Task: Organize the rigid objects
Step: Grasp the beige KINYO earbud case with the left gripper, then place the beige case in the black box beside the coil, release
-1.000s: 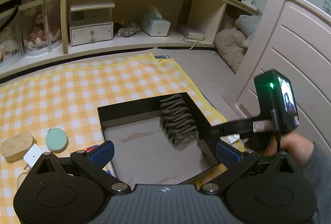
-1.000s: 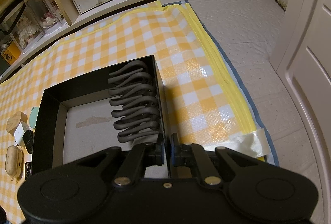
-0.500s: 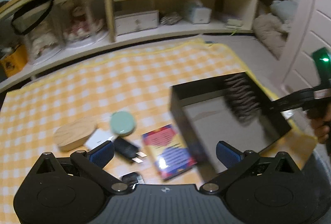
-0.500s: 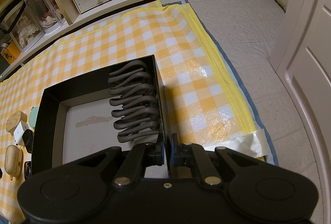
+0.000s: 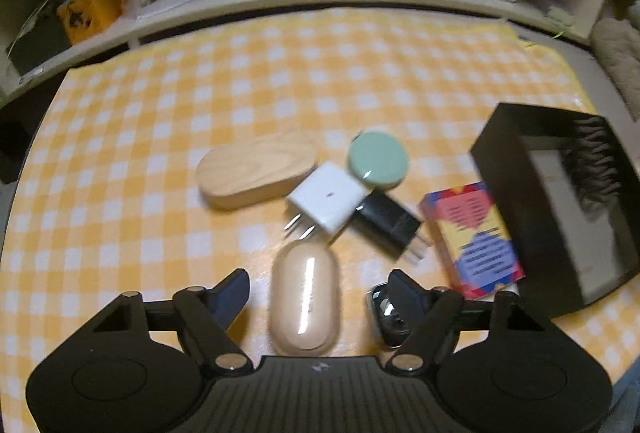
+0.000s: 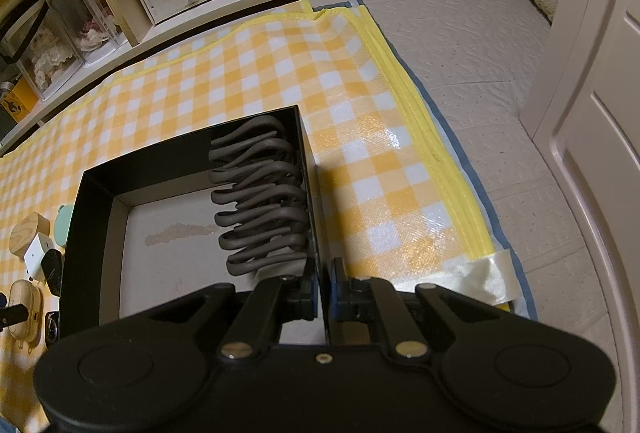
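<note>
Left gripper (image 5: 318,293) straddles beige pill-shaped case (image 5: 305,301) on checked mat (image 5: 240,73), jaws closing, pads not yet touching case; likely next item for box. Right gripper (image 6: 323,295) clamped shut on right wall of black box (image 6: 92,233), apparently steadying it for loading. Wooden oval case (image 5: 252,169), white charger (image 5: 326,203), black charger (image 5: 386,223), green disc (image 5: 378,159), colourful card box (image 5: 474,237) wait clustered beside box.

Dim, warm indoor light. The left wrist view is motion-blurred; the right is sharp, with glare on the checkered mat (image 6: 394,137). Fisheye bends the edges.
</note>
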The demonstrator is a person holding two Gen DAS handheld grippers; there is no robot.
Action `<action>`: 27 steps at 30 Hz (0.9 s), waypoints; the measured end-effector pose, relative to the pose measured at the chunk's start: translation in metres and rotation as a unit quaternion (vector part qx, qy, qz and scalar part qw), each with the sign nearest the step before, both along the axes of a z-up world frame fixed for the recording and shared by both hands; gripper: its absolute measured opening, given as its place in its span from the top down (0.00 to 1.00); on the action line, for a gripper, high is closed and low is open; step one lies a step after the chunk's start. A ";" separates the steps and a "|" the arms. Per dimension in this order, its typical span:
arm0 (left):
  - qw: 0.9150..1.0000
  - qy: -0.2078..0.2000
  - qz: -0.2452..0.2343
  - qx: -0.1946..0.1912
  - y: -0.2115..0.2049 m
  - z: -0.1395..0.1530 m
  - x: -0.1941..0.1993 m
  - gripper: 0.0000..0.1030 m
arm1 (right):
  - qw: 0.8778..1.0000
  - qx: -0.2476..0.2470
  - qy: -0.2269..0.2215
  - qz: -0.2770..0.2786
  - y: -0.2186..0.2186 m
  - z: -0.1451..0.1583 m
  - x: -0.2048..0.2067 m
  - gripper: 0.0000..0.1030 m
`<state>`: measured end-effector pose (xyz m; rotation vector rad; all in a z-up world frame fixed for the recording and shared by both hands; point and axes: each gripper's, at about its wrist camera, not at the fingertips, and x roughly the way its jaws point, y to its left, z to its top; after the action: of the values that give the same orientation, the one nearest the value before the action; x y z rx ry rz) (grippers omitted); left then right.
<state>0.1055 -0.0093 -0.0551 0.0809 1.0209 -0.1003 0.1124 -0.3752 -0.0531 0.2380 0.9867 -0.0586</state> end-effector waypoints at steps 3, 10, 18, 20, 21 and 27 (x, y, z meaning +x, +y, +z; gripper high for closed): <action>1.000 0.010 0.003 0.004 0.003 -0.006 0.001 0.30 | 1.000 0.000 0.000 0.000 0.000 0.000 0.000 0.94; 0.999 0.026 0.025 -0.007 0.007 -0.019 0.012 0.45 | 1.000 0.000 0.000 0.000 0.000 0.000 0.000 0.94; 0.998 0.033 0.045 -0.028 0.010 -0.024 0.012 0.56 | 1.000 0.000 0.000 0.000 0.000 0.000 0.000 0.94; 0.997 0.024 0.054 -0.040 0.010 -0.019 0.008 0.56 | 1.000 0.000 0.000 0.000 0.000 0.000 0.000 0.94; 0.997 0.019 0.056 -0.046 0.010 -0.015 0.007 0.56 | 1.000 -0.001 0.000 0.000 0.000 0.000 0.000 0.94; 0.994 -0.029 0.034 -0.102 -0.010 0.022 -0.002 0.56 | 1.000 -0.002 0.001 0.001 0.000 -0.001 0.000 0.94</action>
<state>0.1033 -0.0191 -0.0327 -0.1367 0.9501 -0.1383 0.1119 -0.3750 -0.0541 0.2339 0.9887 -0.0583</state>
